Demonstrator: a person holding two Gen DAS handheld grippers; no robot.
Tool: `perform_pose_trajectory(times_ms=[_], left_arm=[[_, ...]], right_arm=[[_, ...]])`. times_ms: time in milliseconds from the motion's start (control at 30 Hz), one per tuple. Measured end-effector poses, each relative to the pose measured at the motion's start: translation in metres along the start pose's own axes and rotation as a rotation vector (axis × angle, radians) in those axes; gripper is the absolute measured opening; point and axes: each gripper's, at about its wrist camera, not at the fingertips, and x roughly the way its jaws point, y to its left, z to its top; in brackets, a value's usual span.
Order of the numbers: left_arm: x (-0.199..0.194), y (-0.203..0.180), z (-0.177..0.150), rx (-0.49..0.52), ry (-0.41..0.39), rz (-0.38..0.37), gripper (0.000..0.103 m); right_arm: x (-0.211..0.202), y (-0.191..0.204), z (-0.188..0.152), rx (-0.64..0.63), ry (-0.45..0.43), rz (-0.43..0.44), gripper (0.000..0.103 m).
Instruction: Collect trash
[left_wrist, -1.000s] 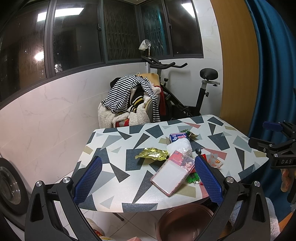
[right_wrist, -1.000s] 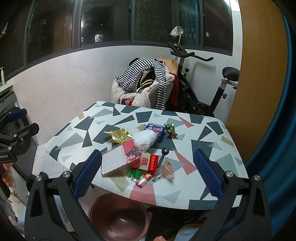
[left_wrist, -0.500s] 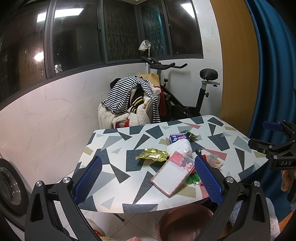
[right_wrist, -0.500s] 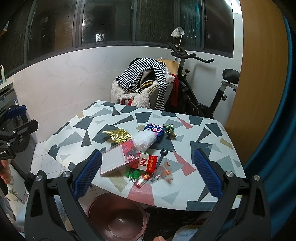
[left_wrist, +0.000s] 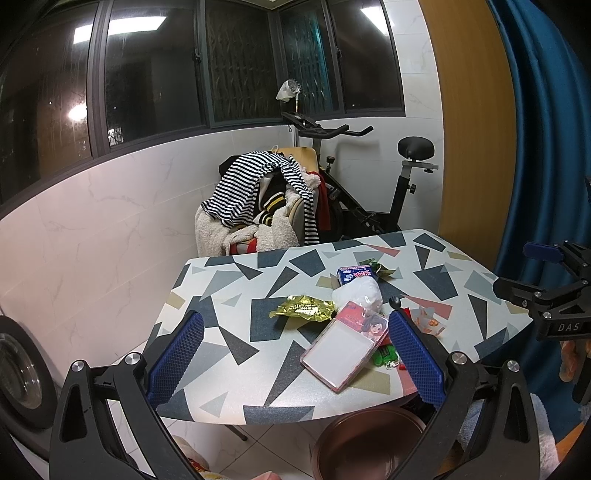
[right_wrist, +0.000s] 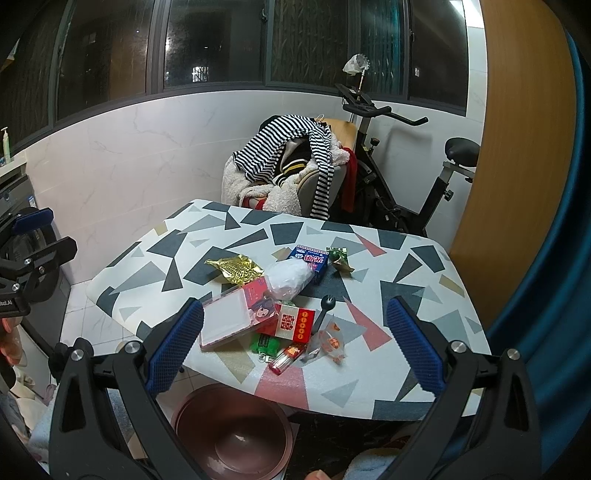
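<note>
Gold wrapper (left_wrist: 302, 308) lies on table beyond spread left hand-held gripper (left_wrist: 295, 358)

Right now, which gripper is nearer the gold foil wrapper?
Left, narrowly. The gold foil wrapper lies between the left gripper's open fingers; from the right gripper it sits further off, toward the left finger.

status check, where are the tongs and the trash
Left tongs and right tongs open, empty, short of table. Wrapper-and-packet trash pile untouched on patterned tabletop. Round brown basin below near edge. Nothing blocking.
</note>
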Motion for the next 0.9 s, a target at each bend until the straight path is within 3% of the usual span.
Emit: perform_pose_trajectory(times_ms=[900], left_arm=[[0.0016,-0.0053,0.0000,0.000,0.002,0.001,0.098]], right_arm=[[0.0011,-0.0003,-0.0017,0.001,0.004,-0.002,0.097]])
